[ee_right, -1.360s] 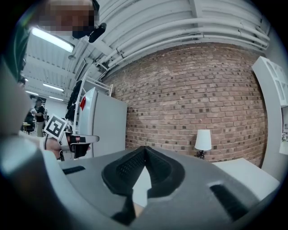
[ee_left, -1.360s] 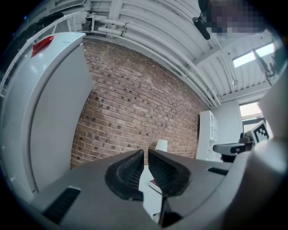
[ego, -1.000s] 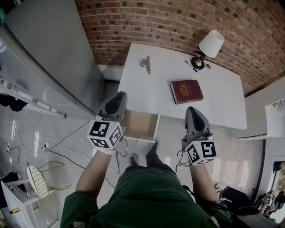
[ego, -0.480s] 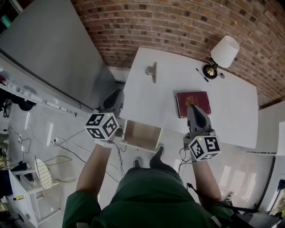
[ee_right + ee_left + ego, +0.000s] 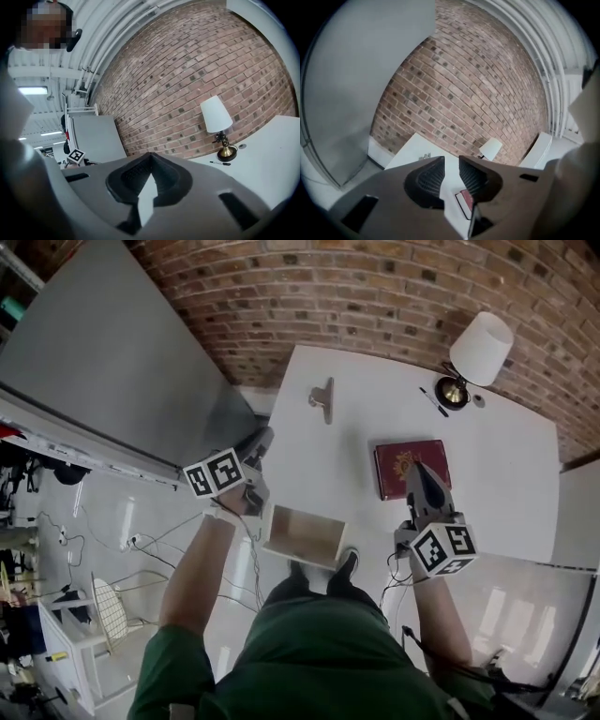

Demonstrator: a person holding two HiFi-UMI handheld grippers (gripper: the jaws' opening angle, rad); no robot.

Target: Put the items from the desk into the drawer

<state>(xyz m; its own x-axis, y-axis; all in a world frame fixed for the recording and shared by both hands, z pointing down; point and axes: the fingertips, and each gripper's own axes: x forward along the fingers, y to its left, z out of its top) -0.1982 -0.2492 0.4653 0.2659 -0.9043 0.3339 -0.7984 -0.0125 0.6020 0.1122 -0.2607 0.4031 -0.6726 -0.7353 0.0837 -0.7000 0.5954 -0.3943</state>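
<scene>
On the white desk [image 5: 375, 409] lie a dark red book [image 5: 398, 460], a metal binder clip [image 5: 323, 397] and a black pen [image 5: 433, 401]. Under the desk's front edge a wooden drawer [image 5: 302, 533] stands pulled out, nothing showing inside. My left gripper [image 5: 263, 438] is at the desk's left edge, above the drawer's left side. Its jaws have just been opening, and the gap [image 5: 451, 161] between them is empty. My right gripper [image 5: 419, 470] reaches over the book's near right part with its tips [image 5: 150, 158] together, shut and empty.
A white-shaded brass lamp [image 5: 487, 348] stands at the desk's far right by the pen. A large grey panel [image 5: 112, 362] leans at the left, a brick wall [image 5: 375, 287] runs behind. Cables [image 5: 141, 540] and a wire chair [image 5: 112, 610] are on the floor at the left.
Both grippers have moved forward toward the desk. The left one has rolled and come to the desk's left edge; the right one has come over the book's near edge.
</scene>
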